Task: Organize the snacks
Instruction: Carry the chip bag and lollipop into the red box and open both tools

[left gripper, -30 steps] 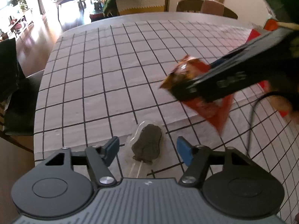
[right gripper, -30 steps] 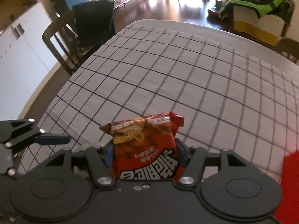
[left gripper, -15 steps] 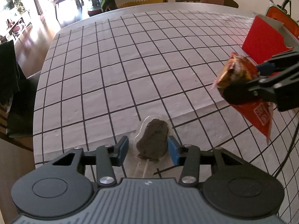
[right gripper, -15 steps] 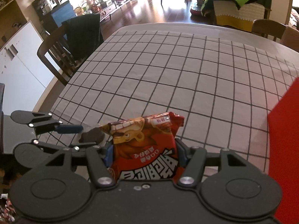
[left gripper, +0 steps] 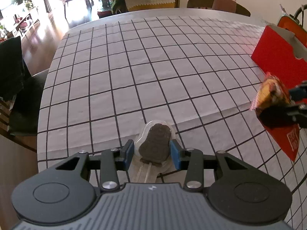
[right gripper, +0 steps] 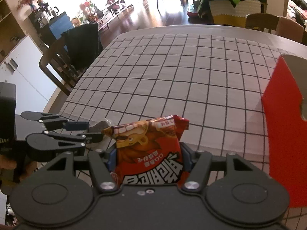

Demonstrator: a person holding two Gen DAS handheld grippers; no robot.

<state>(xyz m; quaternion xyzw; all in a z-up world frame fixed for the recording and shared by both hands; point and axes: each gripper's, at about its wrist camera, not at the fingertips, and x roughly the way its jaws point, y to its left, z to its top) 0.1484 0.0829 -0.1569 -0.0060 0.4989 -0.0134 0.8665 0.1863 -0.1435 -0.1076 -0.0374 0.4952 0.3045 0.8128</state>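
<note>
1. Since the earlier frames the left hand-held gripper [left gripper: 151, 153] has narrowed from wide apart to both blue pads touching the chocolate lollipop [left gripper: 155, 146]; the right hand-held gripper [right gripper: 148, 156] has travelled rightward, toward the red box [right gripper: 284, 134].
2. Surface: a rounded desk [left gripper: 134, 67] under a white cloth with a black grid, creased near its front edge. Room: wooden floor, dark chairs, a white cabinet at left, a sofa draped in green and black fabric.
3. Left hand-held gripper: low over the desk's near edge, pads closed on the lollipop's sides. The lollipop lies flat on the cloth, stick pointing toward the camera.
4. Right hand-held gripper: raised above the desk, clamped on the red snack packet [right gripper: 149, 149], which stands upright between the pads, just beside the box.
5. Materials: the lollipop is dark, matt, pear-shaped, in clear plastic wrap; the packet is glossy crinkled foil with serrated ends; the box is open-topped card with a notched wall.
</note>
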